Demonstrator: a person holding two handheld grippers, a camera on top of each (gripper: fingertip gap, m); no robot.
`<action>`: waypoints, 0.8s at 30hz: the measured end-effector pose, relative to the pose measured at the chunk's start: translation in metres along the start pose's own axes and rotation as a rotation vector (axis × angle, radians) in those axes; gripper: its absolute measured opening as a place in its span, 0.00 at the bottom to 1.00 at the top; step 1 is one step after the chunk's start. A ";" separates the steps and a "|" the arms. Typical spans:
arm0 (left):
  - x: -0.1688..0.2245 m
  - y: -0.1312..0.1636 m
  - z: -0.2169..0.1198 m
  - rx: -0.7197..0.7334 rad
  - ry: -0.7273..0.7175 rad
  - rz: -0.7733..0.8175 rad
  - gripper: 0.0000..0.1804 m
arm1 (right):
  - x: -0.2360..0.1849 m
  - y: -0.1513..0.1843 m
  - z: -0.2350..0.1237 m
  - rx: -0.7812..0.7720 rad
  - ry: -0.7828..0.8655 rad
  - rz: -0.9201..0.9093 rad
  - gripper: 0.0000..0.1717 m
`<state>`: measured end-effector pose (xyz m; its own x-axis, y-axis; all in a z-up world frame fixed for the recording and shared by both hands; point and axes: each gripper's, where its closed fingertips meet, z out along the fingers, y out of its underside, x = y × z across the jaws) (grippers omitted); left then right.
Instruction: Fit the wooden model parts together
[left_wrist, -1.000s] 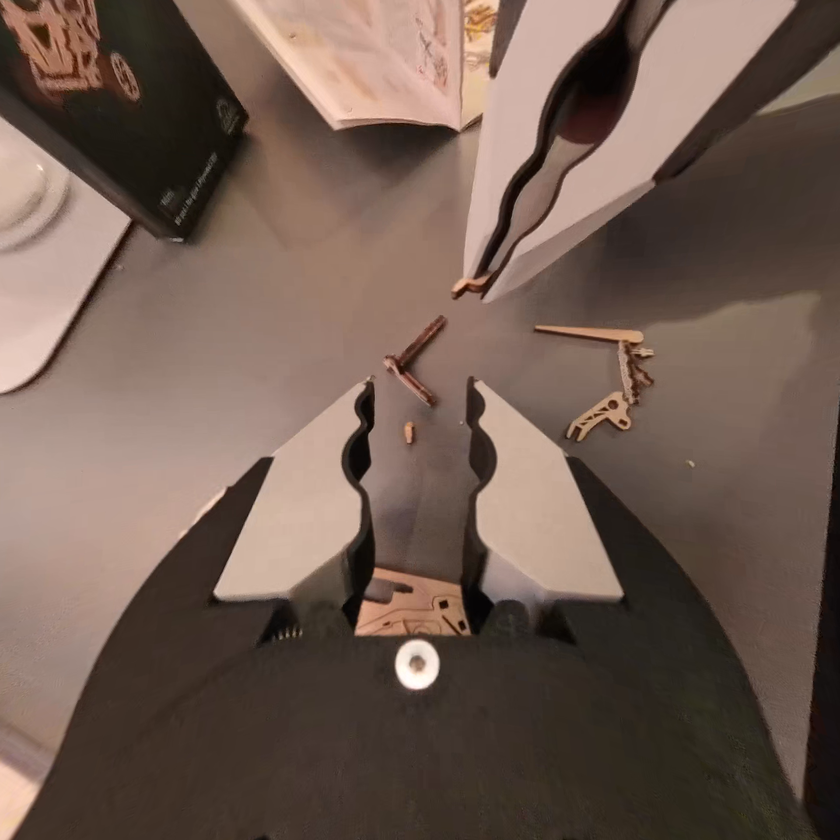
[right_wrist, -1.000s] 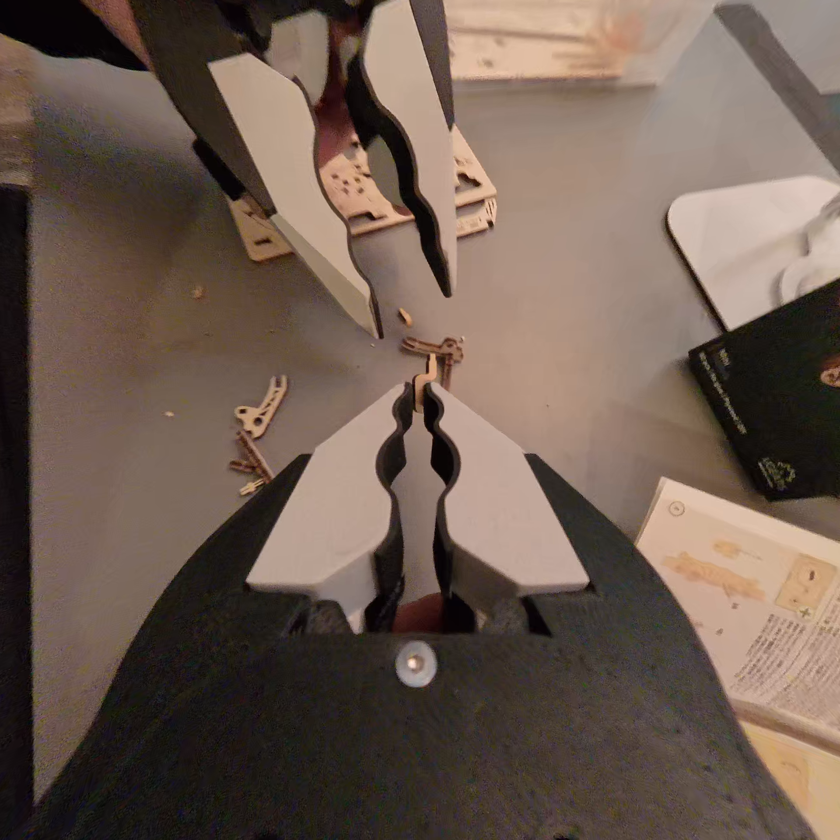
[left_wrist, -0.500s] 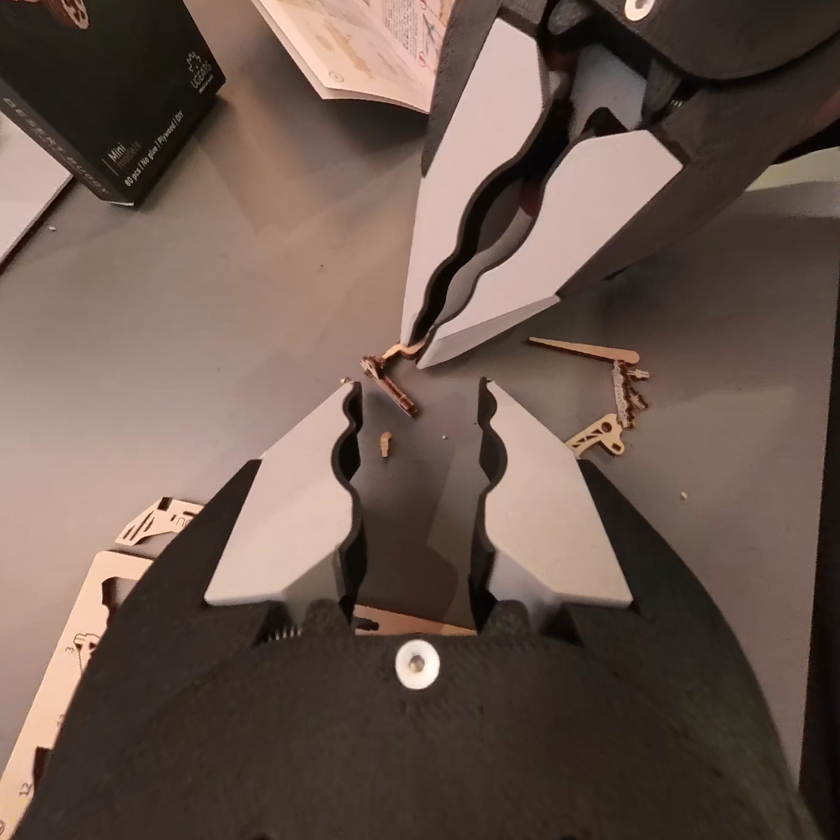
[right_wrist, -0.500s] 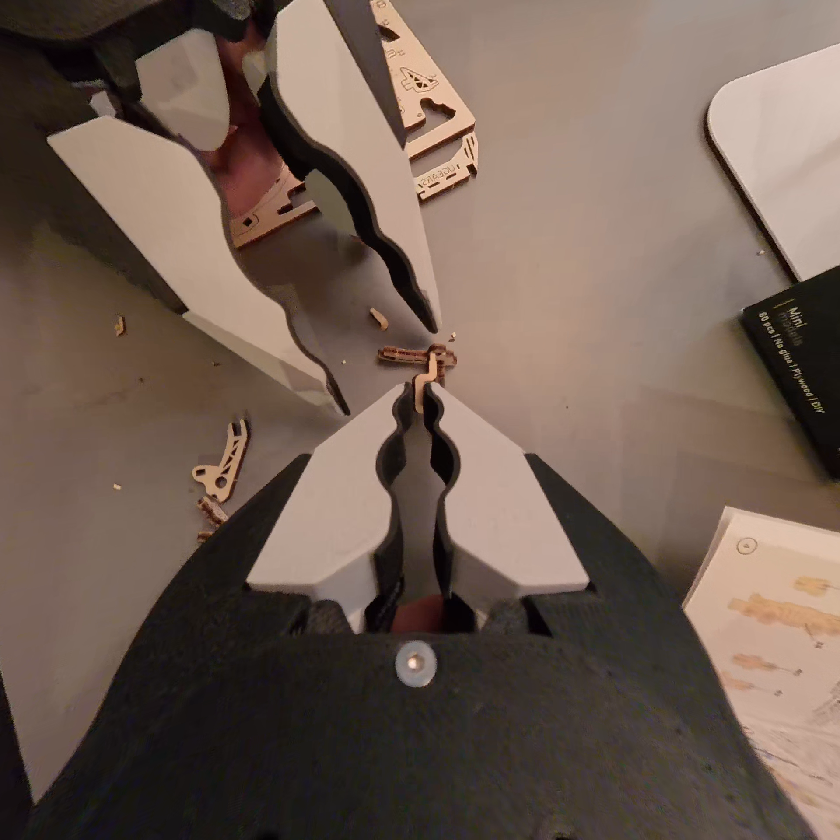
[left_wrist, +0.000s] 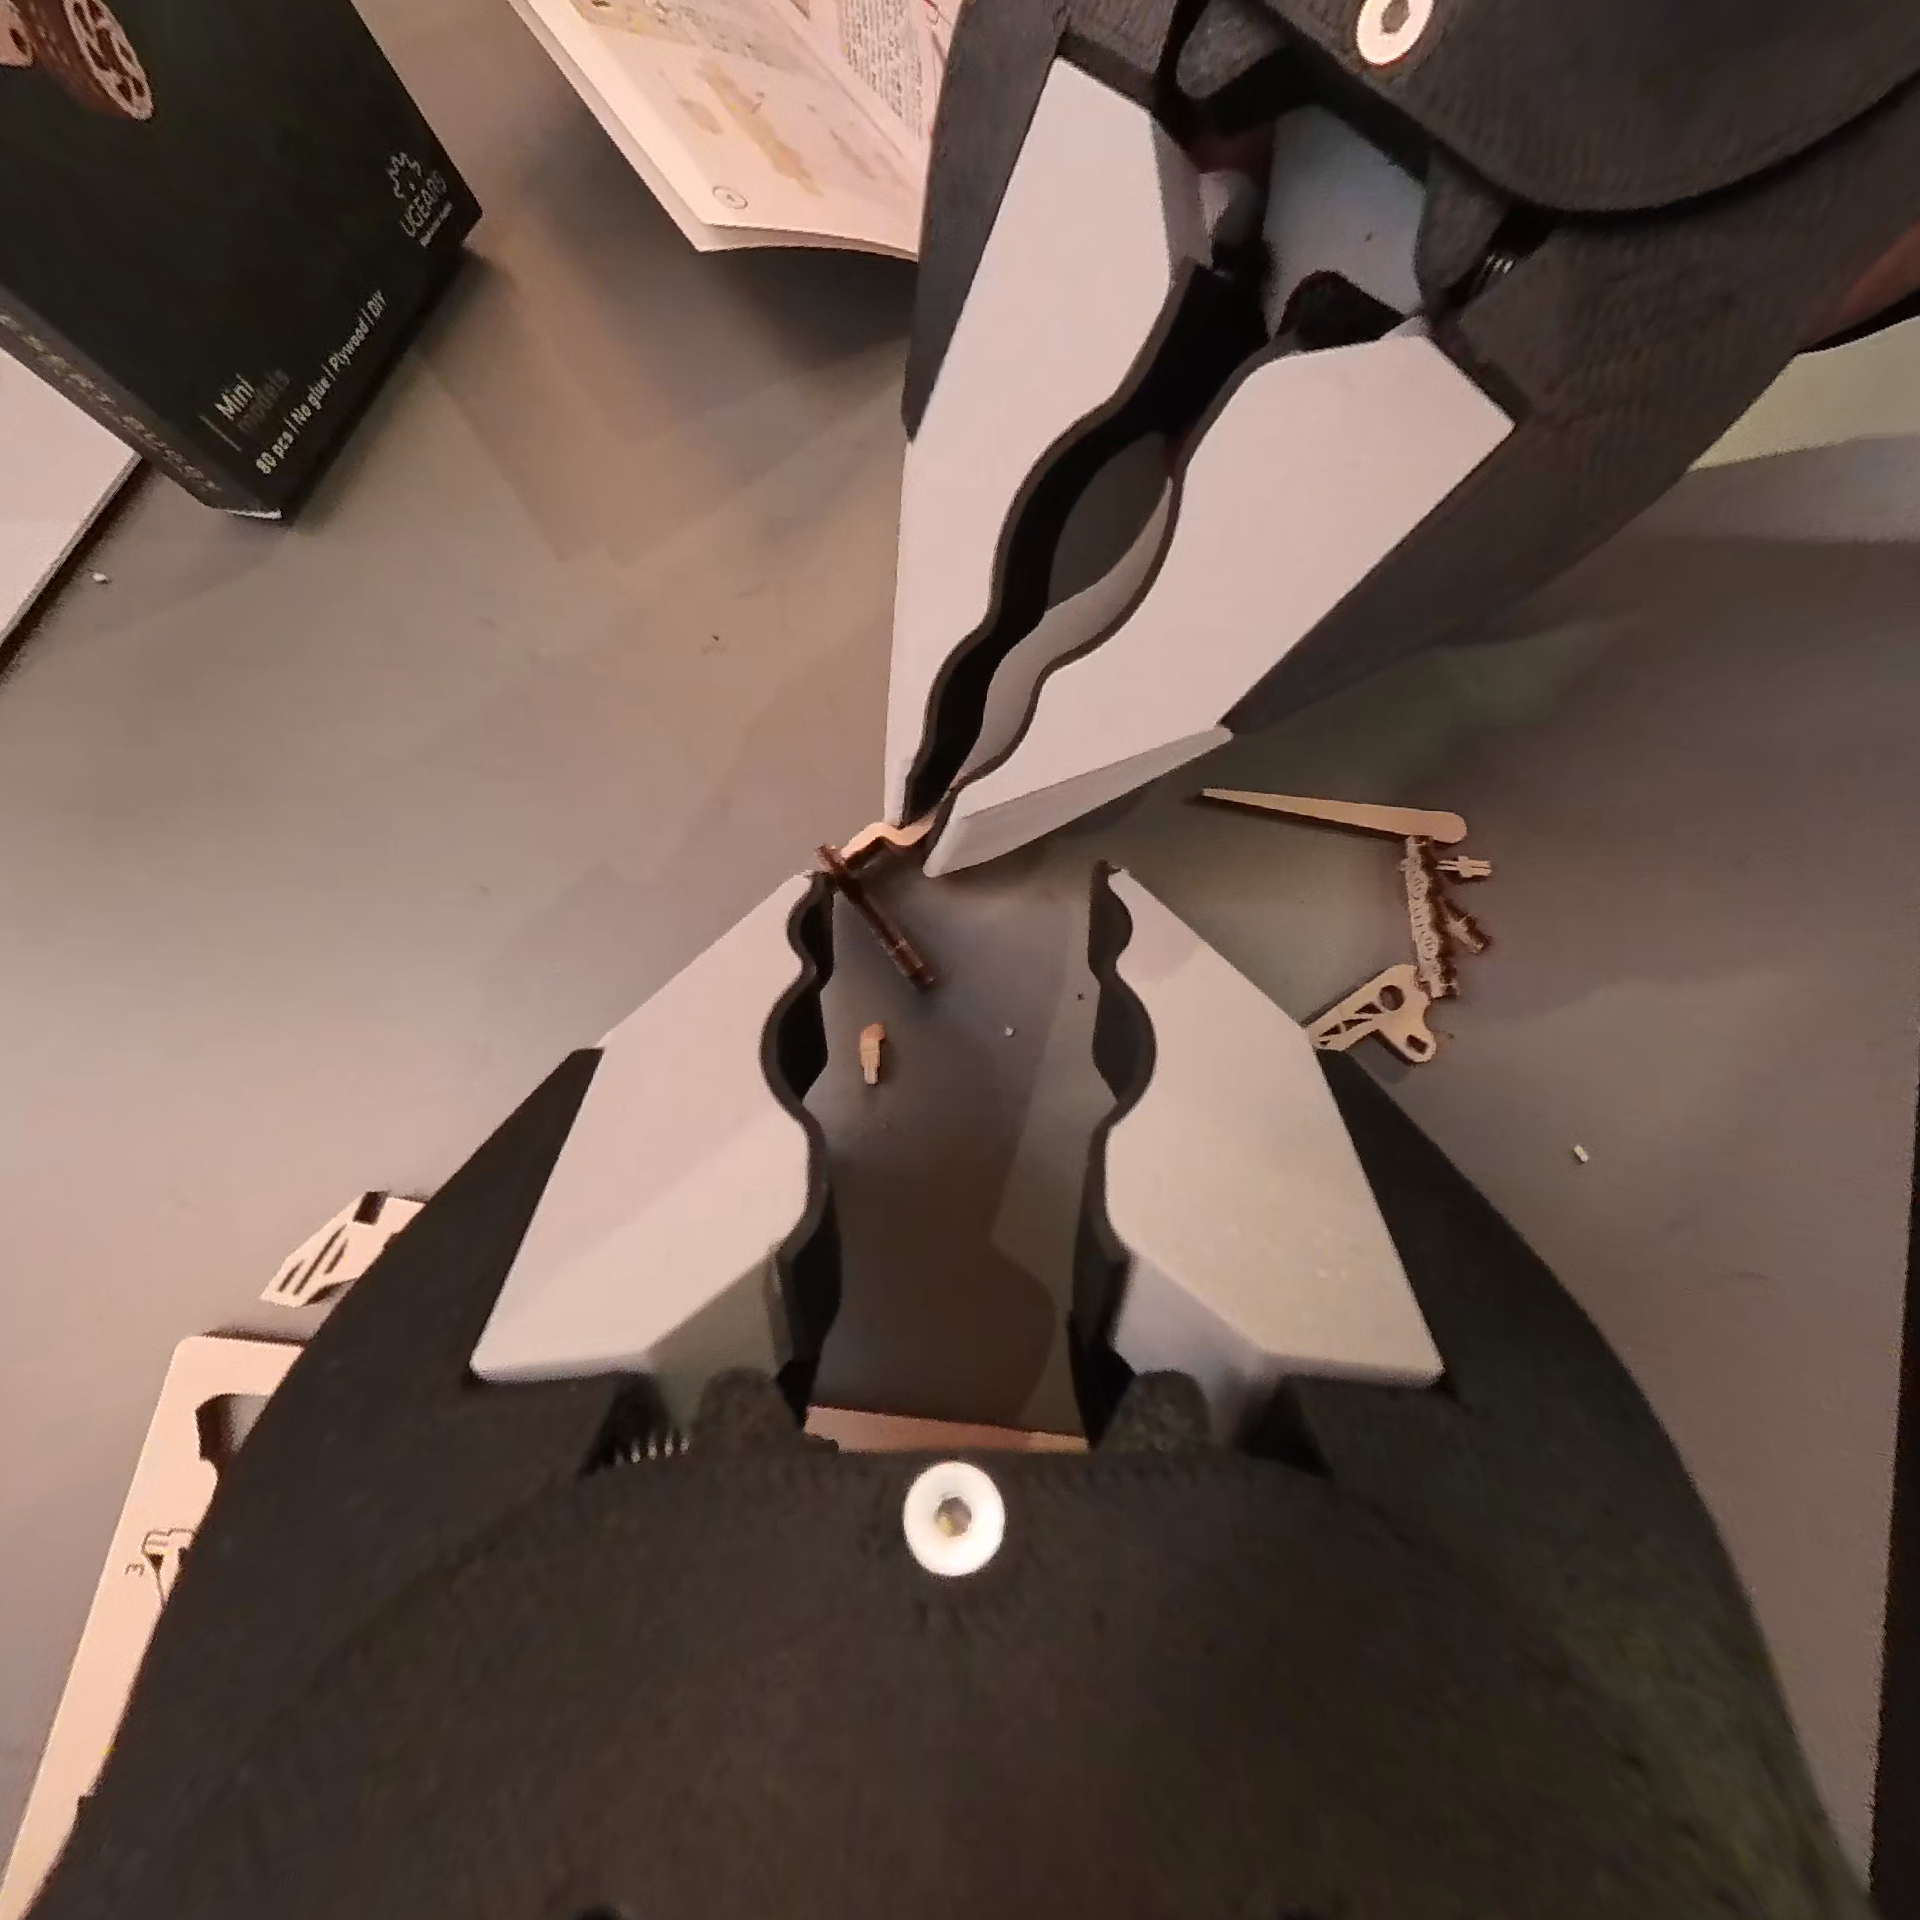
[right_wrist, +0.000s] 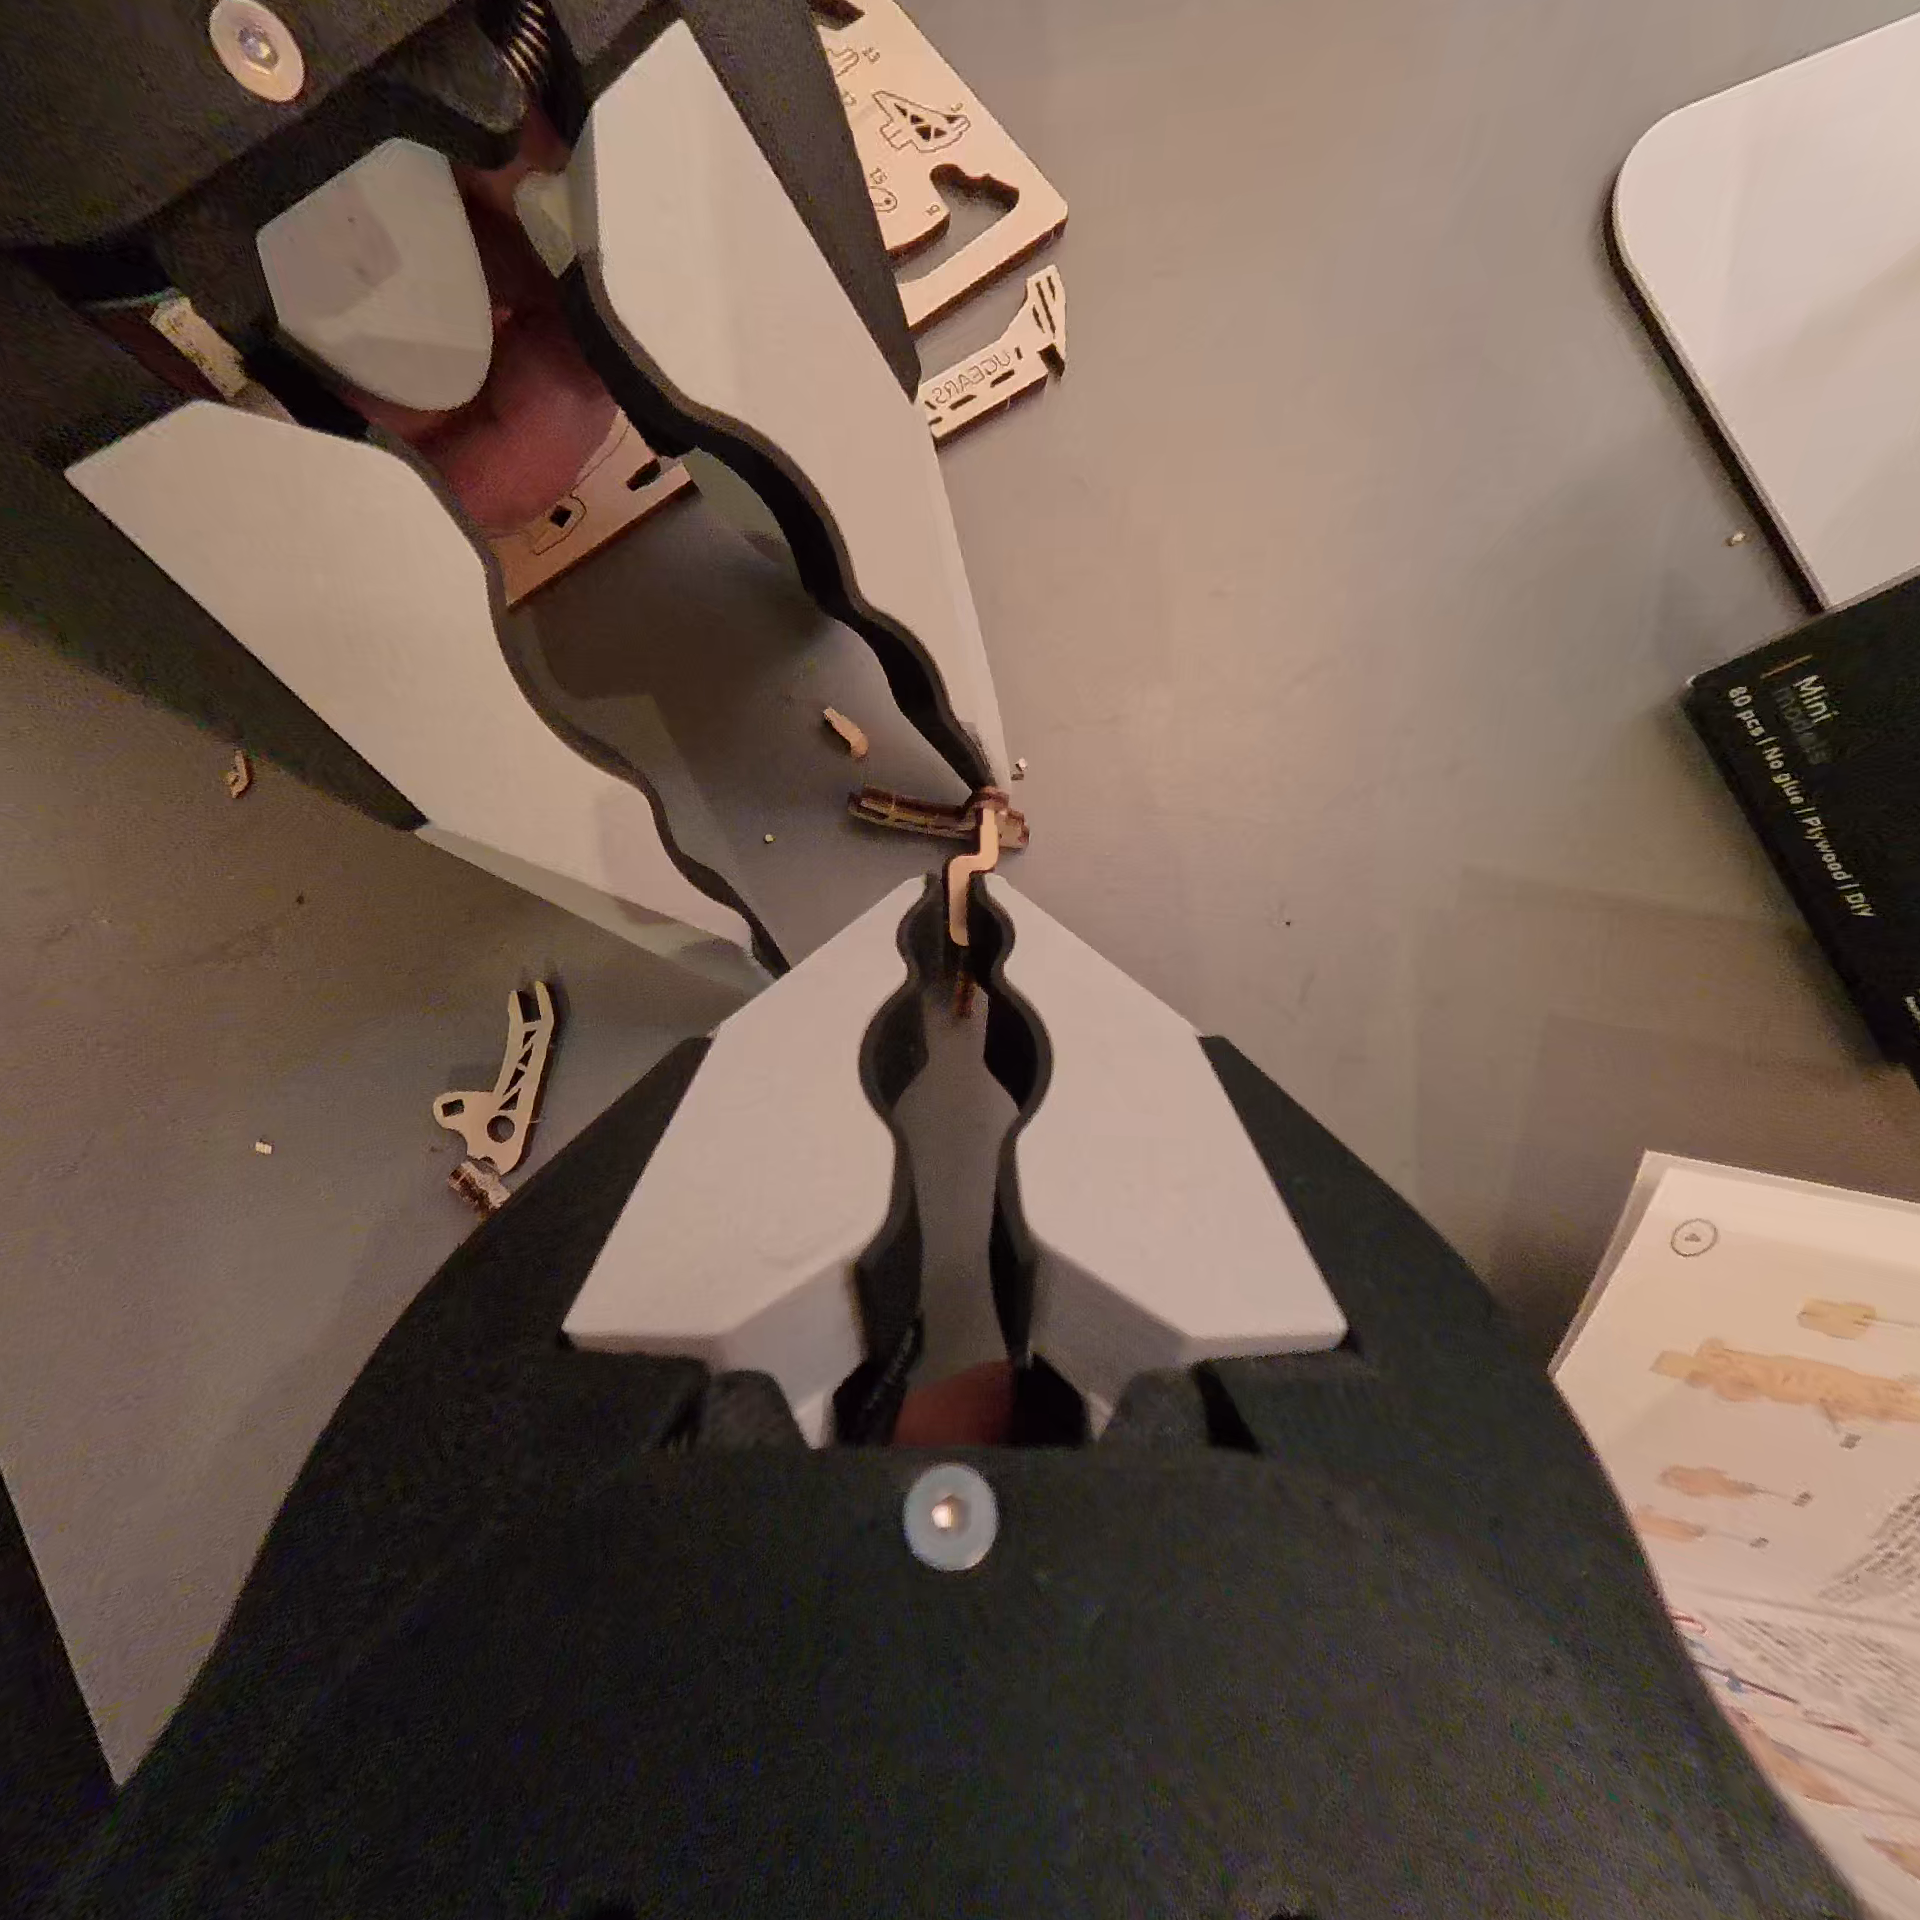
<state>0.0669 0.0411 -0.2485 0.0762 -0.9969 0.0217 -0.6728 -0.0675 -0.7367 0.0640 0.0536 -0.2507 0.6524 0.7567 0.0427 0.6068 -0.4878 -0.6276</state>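
Observation:
My right gripper (right_wrist: 961, 891) is shut on a small pale bent wooden piece (right_wrist: 971, 883), pinched at the fingertips. The piece's free end meets the end of a dark wooden strip assembly (right_wrist: 920, 810) lying on the grey table (right_wrist: 1299, 623). In the left wrist view, the right gripper (left_wrist: 930, 826) comes in from the top right with the bent piece (left_wrist: 878, 836). My left gripper (left_wrist: 956, 883) is open and holds nothing. It straddles the dark assembly (left_wrist: 883, 930) and a tiny loose peg (left_wrist: 871, 1049), and its left fingertip (left_wrist: 805, 904) is at the assembly's end.
Loose parts lie to the right: a flat pointed stick (left_wrist: 1340, 816), a toothed strip (left_wrist: 1423, 914) and a truss-shaped piece (left_wrist: 1377, 1023). A plywood parts sheet (left_wrist: 156, 1507) is behind my left gripper. A black box (left_wrist: 208, 260), an open booklet (left_wrist: 748, 125) and a white pad (right_wrist: 1787, 260) border the area. Less than 4 cm separates the two grippers' tips. The flat pointed stick (left_wrist: 1340, 816) lies around 5 cm away from my left fingertips.
Both grippers have come lower and closer together. The right gripper has carried the bent piece down to the end of the dark assembly. The left gripper stayed open and closed in around the assembly.

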 end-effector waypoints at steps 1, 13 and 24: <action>0.000 0.000 0.000 0.000 -0.004 0.003 0.26 | 0.000 0.000 0.000 -0.002 0.001 0.004 0.01; -0.006 -0.001 0.005 -0.020 -0.091 0.100 0.23 | 0.004 0.003 -0.001 -0.122 0.042 0.040 0.01; -0.010 -0.005 0.008 -0.028 -0.210 0.198 0.20 | 0.007 0.004 -0.003 -0.196 0.082 0.078 0.01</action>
<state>0.0752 0.0522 -0.2507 0.0907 -0.9605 -0.2632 -0.7095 0.1232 -0.6939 0.0727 0.0560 -0.2512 0.7305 0.6795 0.0681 0.6247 -0.6246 -0.4686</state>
